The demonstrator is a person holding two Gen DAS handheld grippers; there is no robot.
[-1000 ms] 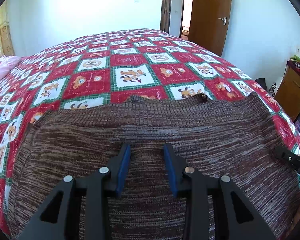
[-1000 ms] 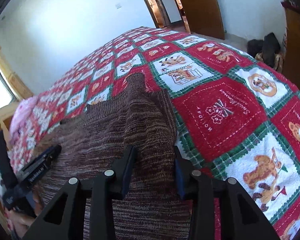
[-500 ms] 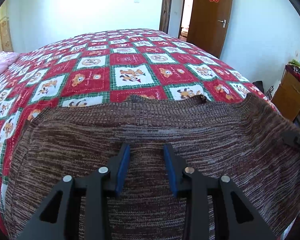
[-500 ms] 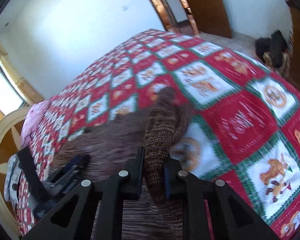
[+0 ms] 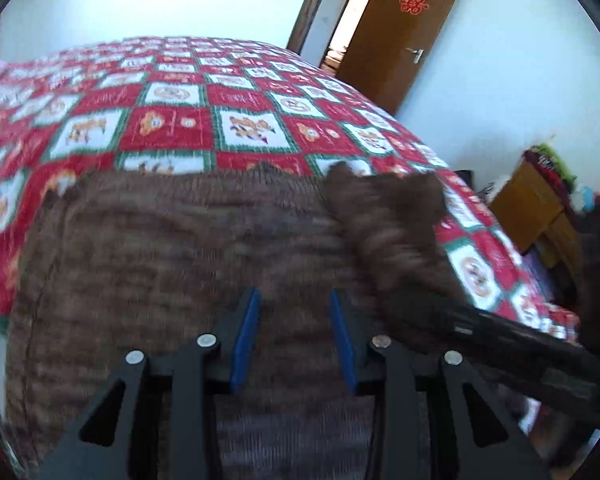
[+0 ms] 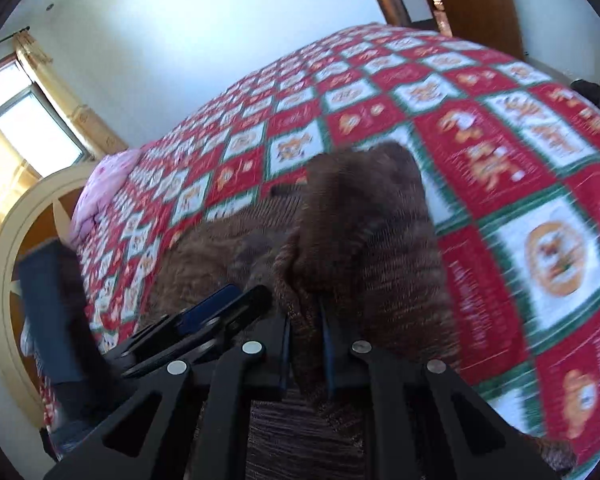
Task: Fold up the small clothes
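Note:
A brown knitted sweater [image 5: 172,256] lies spread on a red, green and white patchwork quilt [image 5: 172,124]. My left gripper [image 5: 296,336] is open and empty, its blue pads just above the sweater's middle. My right gripper [image 6: 306,340] is shut on the sweater's right edge [image 6: 364,232] and holds that fold lifted over the sweater body. In the left wrist view the lifted fold [image 5: 388,220] and the right gripper [image 5: 500,344] show at the right. In the right wrist view the left gripper [image 6: 204,320] shows at the left.
The bed's right edge drops off near a wooden cabinet [image 5: 540,208] with clutter on it. A brown door [image 5: 396,32] stands open behind the bed. A pink pillow [image 6: 104,192] and a curved wooden headboard [image 6: 16,232] are at the bed's left end.
My right gripper has closed on the sweater's right edge, lifted it and carried it left over the sweater body. My left gripper stays open over the sweater, with the view now tilted.

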